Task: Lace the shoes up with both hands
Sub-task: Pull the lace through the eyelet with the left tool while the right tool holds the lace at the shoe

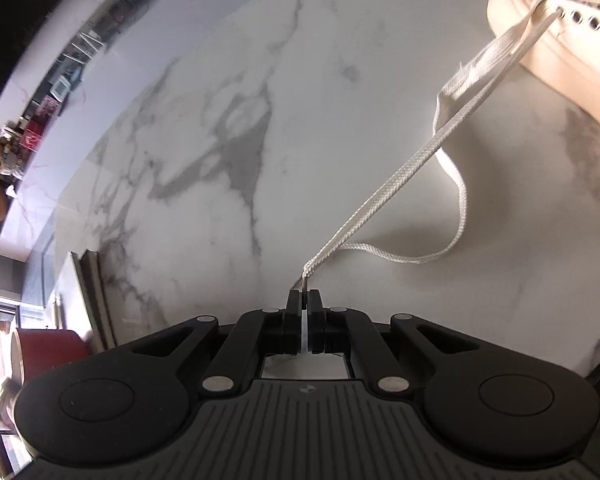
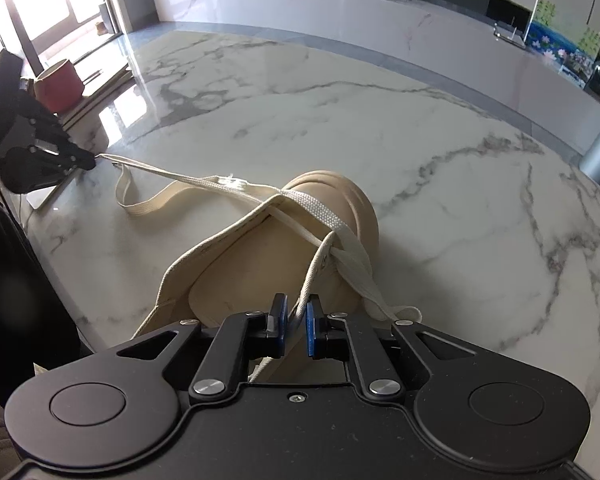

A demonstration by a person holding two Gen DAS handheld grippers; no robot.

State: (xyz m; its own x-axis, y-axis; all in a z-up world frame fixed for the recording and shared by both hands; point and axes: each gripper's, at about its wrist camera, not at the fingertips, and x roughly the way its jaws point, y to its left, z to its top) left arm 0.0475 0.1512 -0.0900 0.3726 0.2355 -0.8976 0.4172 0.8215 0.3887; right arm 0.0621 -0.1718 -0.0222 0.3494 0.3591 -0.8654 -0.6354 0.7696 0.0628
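One shoe (image 2: 300, 240), one shoelace (image 1: 380, 204), two grippers (image 1: 305, 300) (image 2: 296, 312), one red pot (image 2: 58, 84) on one bench (image 2: 420, 160).

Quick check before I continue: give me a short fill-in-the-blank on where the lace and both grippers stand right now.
1. The left gripper is shut on the ____ tip.
2. From there the lace runs taut to the ____.
3. The shoe rests on a ____ table.
4. The right gripper has a lace strand between its ____.

Missing: lace; shoe; marble; fingers

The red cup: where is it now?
In the right wrist view, the red cup stands far left on the marble table, just behind the left gripper.
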